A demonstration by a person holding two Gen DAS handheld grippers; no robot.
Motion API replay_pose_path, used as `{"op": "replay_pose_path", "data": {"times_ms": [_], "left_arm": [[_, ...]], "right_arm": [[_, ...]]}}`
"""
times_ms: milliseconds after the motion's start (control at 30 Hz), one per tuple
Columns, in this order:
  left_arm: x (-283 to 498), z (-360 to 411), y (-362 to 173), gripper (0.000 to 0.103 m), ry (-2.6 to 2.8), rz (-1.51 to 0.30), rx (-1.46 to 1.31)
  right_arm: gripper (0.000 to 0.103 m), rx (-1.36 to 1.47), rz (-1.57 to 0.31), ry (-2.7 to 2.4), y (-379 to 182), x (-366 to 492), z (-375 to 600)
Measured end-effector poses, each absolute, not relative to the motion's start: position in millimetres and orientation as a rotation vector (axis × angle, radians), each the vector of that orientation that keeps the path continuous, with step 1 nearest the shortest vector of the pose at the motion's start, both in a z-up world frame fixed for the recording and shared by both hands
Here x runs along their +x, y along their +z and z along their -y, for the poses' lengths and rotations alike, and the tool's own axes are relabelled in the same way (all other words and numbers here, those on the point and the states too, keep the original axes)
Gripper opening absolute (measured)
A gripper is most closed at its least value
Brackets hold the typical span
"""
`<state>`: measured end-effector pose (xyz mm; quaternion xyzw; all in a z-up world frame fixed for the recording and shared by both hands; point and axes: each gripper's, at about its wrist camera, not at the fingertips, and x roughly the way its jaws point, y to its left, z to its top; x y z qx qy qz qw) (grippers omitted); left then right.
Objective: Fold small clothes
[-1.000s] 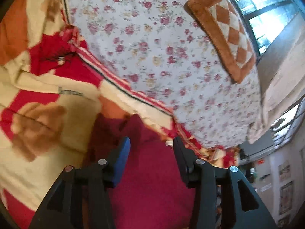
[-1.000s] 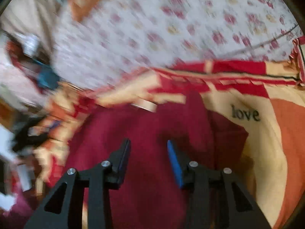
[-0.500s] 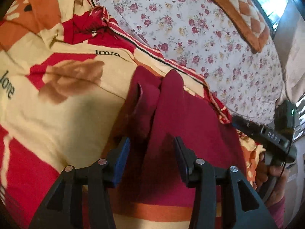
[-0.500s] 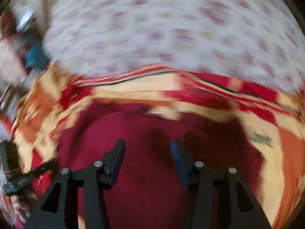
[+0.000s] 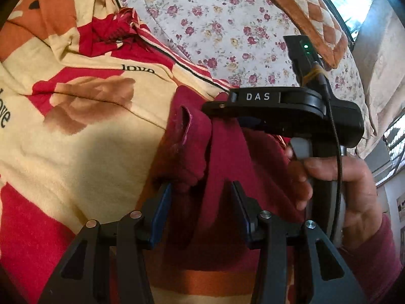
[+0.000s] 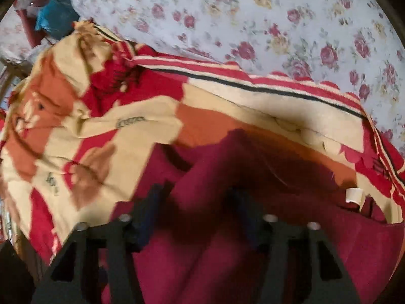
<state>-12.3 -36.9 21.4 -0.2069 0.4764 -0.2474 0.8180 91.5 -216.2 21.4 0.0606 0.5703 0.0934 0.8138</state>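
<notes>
Between the blue-padded fingers of the left gripper [image 5: 201, 200] runs a bunched fold of the maroon garment [image 5: 227, 157]. The left pad touches a lump of cloth at its tip, but whether the two pads truly clamp the fold cannot be told from this view. Just ahead of these jaws the fabric rises in a ridge with a rolled, pinkish hem on its left side.

Beyond and to the right of that ridge, the right gripper [image 5: 243, 120] comes in sideways, its black body marked "DAS", its fingertips at the far edge of the same garment. A hand [image 5: 339, 177] in a maroon sleeve wraps its handle.

In the right wrist view, the right gripper's [image 6: 192, 202] jaws have just been closing. The maroon cloth [image 6: 210, 177] humps up between them in shadow, and motion blur hides whether the pads press on it. To the right of these jaws a small white label [image 6: 353, 195] sits at the garment's edge.

Under the garment spreads a cream, red and orange blanket [image 5: 76, 139] printed with "love", reaching left of both pairs of jaws. Farther out lies a floral sheet [image 5: 222, 25], and on it, at upper right, an orange-and-cream checked mat [image 5: 303, 12].
</notes>
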Motion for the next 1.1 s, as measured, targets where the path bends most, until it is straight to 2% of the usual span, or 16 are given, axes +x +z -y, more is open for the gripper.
{"op": "replay_pose_path", "data": {"times_ms": [33,67,233,333,400,433,467,533,667,833,967,1100], "left_arm": [[-12.6,35.9,22.7,0.025,-0.533,-1.007,-0.446],[-12.6,34.7,24.0,0.025,-0.541,-0.998,-0.454],[-11.1,29.3,30.0,0.025,-0.551,-0.964,-0.476],[-9.8,28.0,28.2,0.025,-0.537,-0.969,-0.470],[-9.0,28.9,26.8,0.025,-0.531,-0.975,-0.464],[-9.6,29.5,27.2,0.025,-0.532,-0.973,-0.460],[-10.3,29.9,28.3,0.025,-0.533,-0.968,-0.455],[-11.2,31.3,30.0,0.025,-0.533,-0.958,-0.445],[-8.9,35.1,25.1,0.025,-0.493,-0.982,-0.413],[-8.8,33.1,20.5,0.025,-0.436,-0.992,-0.385],[-9.2,29.8,18.9,0.025,-0.444,-0.993,-0.413],[-13.5,27.8,27.5,0.025,-0.447,-0.949,-0.418]], "right_arm": [[0.025,0.127,-1.195,0.198,24.8,88.9,217.8],[0.015,0.156,-1.158,0.253,36.5,82.8,219.0],[0.014,0.180,-1.116,0.325,48.2,80.2,213.1],[0.014,0.207,-1.135,0.341,33.4,88.4,203.7],[0.019,0.203,-1.142,0.324,23.7,90.2,204.2],[0.026,0.241,-1.124,0.324,24.3,88.3,209.0],[0.038,0.280,-1.111,0.326,29.7,83.3,217.0],[0.051,0.311,-1.081,0.329,36.9,75.5,226.6],[0.052,0.258,-1.029,0.310,42.6,57.9,236.1],[0.052,0.134,-1.069,0.257,10.7,62.9,221.4],[0.053,0.099,-1.039,0.235,19.9,57.1,224.0],[0.057,0.154,-0.971,0.128,50.5,16.3,292.0]]}}
